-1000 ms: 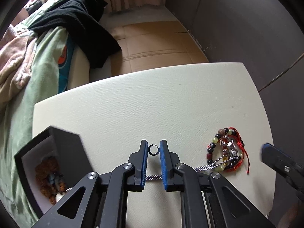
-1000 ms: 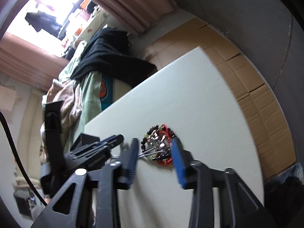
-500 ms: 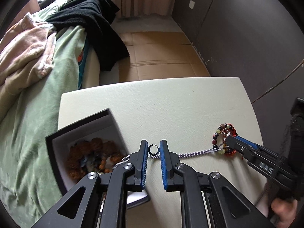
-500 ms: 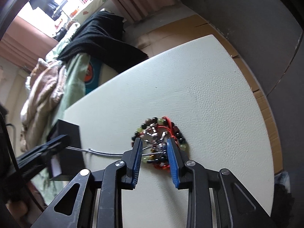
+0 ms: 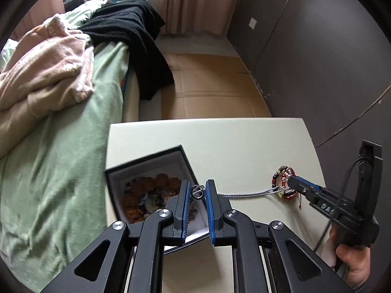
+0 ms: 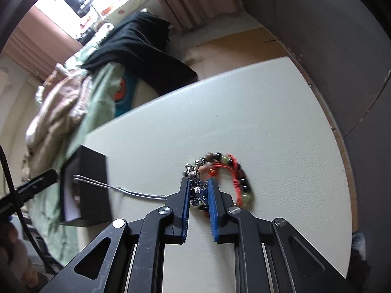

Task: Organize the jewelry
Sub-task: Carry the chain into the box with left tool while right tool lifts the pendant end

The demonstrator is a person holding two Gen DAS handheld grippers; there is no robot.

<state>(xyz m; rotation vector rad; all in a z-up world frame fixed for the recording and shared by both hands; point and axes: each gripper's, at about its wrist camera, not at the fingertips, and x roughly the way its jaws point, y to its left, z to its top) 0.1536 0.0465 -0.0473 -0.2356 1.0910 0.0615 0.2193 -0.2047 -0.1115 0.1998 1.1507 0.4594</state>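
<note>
Jewelry stands at a midway stage, some pieces stowed and some still loose on the bench [image 5: 244, 146]. A black box [image 5: 146, 161] with a pale lining sits open near the bench's left edge, beside the bed, and already holds a heap of brown beaded pieces [image 5: 151, 193]. The left gripper [image 5: 196, 193] hangs above the box's near corner, its blue pads pinching the small ring end of a silver chain [image 5: 244, 194]. From there the chain runs nearly taut across the bench to a tangle of bracelets [image 6: 227, 175], where dark, green and brown beads lie mixed with a red cord [image 6: 232, 168]. The right gripper [image 6: 199, 190] sits on that tangle; its jaws have just been closing, and now they nip the silver charm cluster [image 6: 198, 191] at the chain's far end, within the near part of the bracelet ring. By these views the chain is held at both ends but is neither clear of the bracelets nor in the box. What remains, in my judgement: separating the chain from the beads and cord, carrying it over the box and lowering it in, then moving the bracelets one by one. Whether the charms are knotted into the red cord cannot be told, since that part is blurred.
</note>
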